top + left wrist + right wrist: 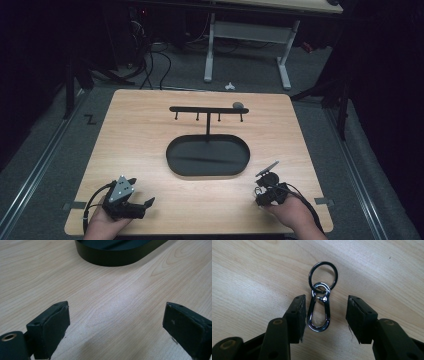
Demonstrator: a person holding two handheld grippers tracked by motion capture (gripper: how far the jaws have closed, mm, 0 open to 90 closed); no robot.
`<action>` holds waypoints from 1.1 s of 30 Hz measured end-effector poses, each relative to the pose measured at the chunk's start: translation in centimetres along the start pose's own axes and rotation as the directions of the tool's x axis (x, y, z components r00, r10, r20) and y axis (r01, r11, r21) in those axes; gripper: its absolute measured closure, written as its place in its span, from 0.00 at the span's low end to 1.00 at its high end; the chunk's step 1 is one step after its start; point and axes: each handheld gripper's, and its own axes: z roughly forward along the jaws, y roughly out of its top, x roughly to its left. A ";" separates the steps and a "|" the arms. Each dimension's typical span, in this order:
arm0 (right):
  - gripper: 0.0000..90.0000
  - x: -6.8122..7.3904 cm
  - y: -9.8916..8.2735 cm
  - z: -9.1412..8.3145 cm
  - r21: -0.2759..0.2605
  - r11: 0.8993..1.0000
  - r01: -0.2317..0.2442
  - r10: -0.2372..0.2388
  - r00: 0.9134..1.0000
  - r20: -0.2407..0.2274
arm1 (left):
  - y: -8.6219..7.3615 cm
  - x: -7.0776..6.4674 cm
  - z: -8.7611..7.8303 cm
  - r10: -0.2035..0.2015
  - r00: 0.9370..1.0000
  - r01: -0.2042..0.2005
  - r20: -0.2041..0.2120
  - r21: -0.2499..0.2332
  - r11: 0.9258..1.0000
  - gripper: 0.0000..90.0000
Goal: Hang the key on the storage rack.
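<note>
Wood tabletop (135,135) in high view: black oval tray (207,155) at centre with a T-shaped hook rack (208,109) rising from its far side; small grey object (238,105) on the rack's right end. Left gripper (142,205) near the front-left corner, right gripper (265,180) near the front-right corner, each in a hand. Left gripper view: jaws spread wide over bare wood, tray edge (112,258) ahead. Right gripper view: jaws apart around a metal carabiner clip (319,312) lying flat, just beside the left pad (298,315), contact unclear; dark key ring (323,276) linked to its far end.
</note>
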 end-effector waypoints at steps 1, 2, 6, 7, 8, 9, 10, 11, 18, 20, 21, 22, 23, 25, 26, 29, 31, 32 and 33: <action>0.57 0.1 0.1 0.1 0.006 1.000 0.004 -0.004 1.000 0.004 | 0.0 0.0 0.0 0.002 1.000 -0.002 0.001 0.001 1.000 0.09; 0.58 0.2 0.2 0.2 0.012 1.000 0.003 -0.003 1.000 0.002 | 0.0 0.0 0.0 0.002 1.000 -0.002 0.003 0.004 1.000 0.09; 0.64 0.1 0.3 0.2 0.013 1.000 0.009 -0.009 1.000 -0.018 | 0.0 0.0 0.1 0.006 1.000 -0.006 0.005 0.008 1.000 0.09; 0.67 -0.2 0.3 0.2 0.011 1.000 0.008 -0.007 0.999 -0.051 | 0.0 0.0 0.1 0.007 1.000 -0.007 0.006 0.010 1.000 0.09; 0.67 -0.2 0.3 0.2 0.011 1.000 0.008 -0.007 0.999 -0.051 | 0.0 -0.1 0.1 0.007 1.000 -0.007 0.006 0.010 1.000 0.09; 0.72 -0.4 0.3 0.2 0.006 1.000 -0.001 0.001 0.999 -0.054 | 0.0 0.0 0.1 0.008 1.000 -0.008 0.007 0.011 1.000 0.09; 0.72 -0.4 0.3 0.2 0.006 1.000 -0.001 0.001 0.999 -0.054 | 0.0 0.0 0.1 0.008 1.000 -0.008 0.007 0.011 1.000 0.09; 0.75 -0.6 0.3 0.2 0.007 1.000 -0.003 0.003 0.998 -0.055 | 0.0 0.0 0.1 0.006 1.000 -0.006 0.006 0.009 1.000 0.09; 0.76 -0.6 0.2 0.2 0.002 1.000 0.003 -0.003 0.999 -0.053 | 0.0 -0.1 0.2 0.008 1.000 -0.009 0.005 0.009 1.000 0.09; 0.76 -0.6 0.2 0.2 0.001 1.000 0.005 -0.005 0.999 -0.052 | 0.0 -0.1 0.2 0.009 1.000 -0.009 0.005 0.009 1.000 0.09; 0.76 -0.6 0.2 0.2 0.001 1.000 0.003 -0.003 0.999 -0.051 | 0.0 -0.1 0.2 0.009 1.000 -0.009 0.005 0.009 1.000 0.09; 0.68 -0.7 0.4 0.2 0.016 1.000 -0.004 0.004 0.999 -0.043 | 0.0 -0.1 0.2 0.009 1.000 -0.009 0.005 0.010 1.000 0.09; 0.68 -0.7 0.4 0.2 0.016 1.000 -0.004 0.004 0.999 -0.043 | 0.0 -0.1 0.1 0.008 1.000 -0.008 0.006 0.011 1.000 0.09; 0.68 -0.7 0.4 0.2 0.028 1.000 0.007 -0.005 0.999 -0.043 | 0.0 0.0 0.1 0.008 1.000 -0.008 0.006 0.011 1.000 0.09; 0.69 -0.8 0.3 0.2 0.025 1.000 0.002 -0.001 0.999 -0.049 | 0.0 0.0 0.2 0.008 1.000 -0.008 0.006 0.012 1.000 0.09; 0.75 -0.8 0.1 0.2 0.006 1.000 0.011 -0.011 0.998 -0.055 | 0.0 -0.1 0.2 0.009 1.000 -0.009 0.006 0.010 1.000 0.09; 0.76 -0.8 0.0 0.2 0.000 1.000 0.010 -0.010 0.998 -0.058 | 0.0 -0.1 0.2 0.009 1.000 -0.009 0.008 0.010 1.000 0.09; 0.76 -0.8 0.0 0.2 -0.005 1.000 0.009 -0.010 0.998 -0.058 | 0.0 -0.2 0.2 0.011 1.000 -0.011 0.010 0.012 1.000 0.09; 0.77 -0.7 -0.1 0.1 -0.012 1.000 0.007 -0.008 0.999 -0.051 | 0.0 -0.2 0.2 0.016 1.000 -0.016 0.012 0.016 1.000 0.09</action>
